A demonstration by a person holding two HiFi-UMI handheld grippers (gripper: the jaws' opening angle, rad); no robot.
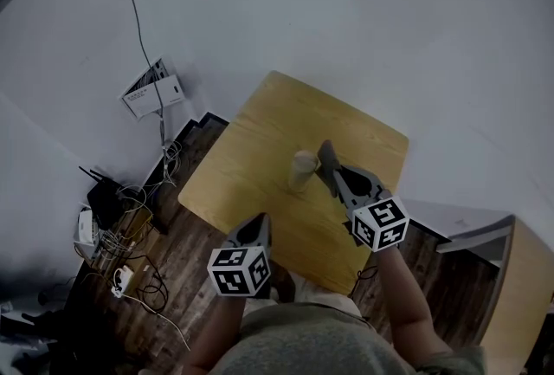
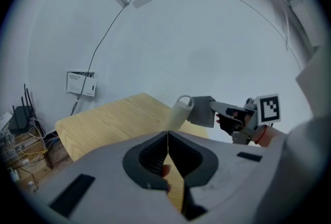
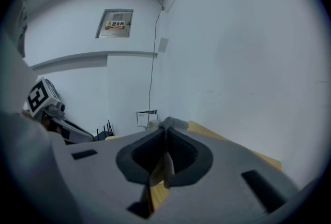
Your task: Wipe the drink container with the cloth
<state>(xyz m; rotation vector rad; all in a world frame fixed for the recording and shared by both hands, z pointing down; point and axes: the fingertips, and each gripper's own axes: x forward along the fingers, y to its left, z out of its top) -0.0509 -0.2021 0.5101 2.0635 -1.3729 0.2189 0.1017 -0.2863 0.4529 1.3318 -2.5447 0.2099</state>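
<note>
Left tongs [image 2: 168, 136], nearest the person over the surface's [image 1: 251, 148] near edge, were pressed together with nothing between them, apart from the cream drink container [image 1: 302, 170]. Just beyond, the right tongs [image 3: 165, 134] were clamped on a grey cloth [image 2: 202, 111], which lay against the upper side of the container standing upright around the middle of the wooden surface. Farther off, a white box [image 1: 153, 90] sat on the wall with a cable running down to a tangle of wires [image 1: 130, 243] on the dark plank floor [image 1: 190, 252] beside the surface
</note>
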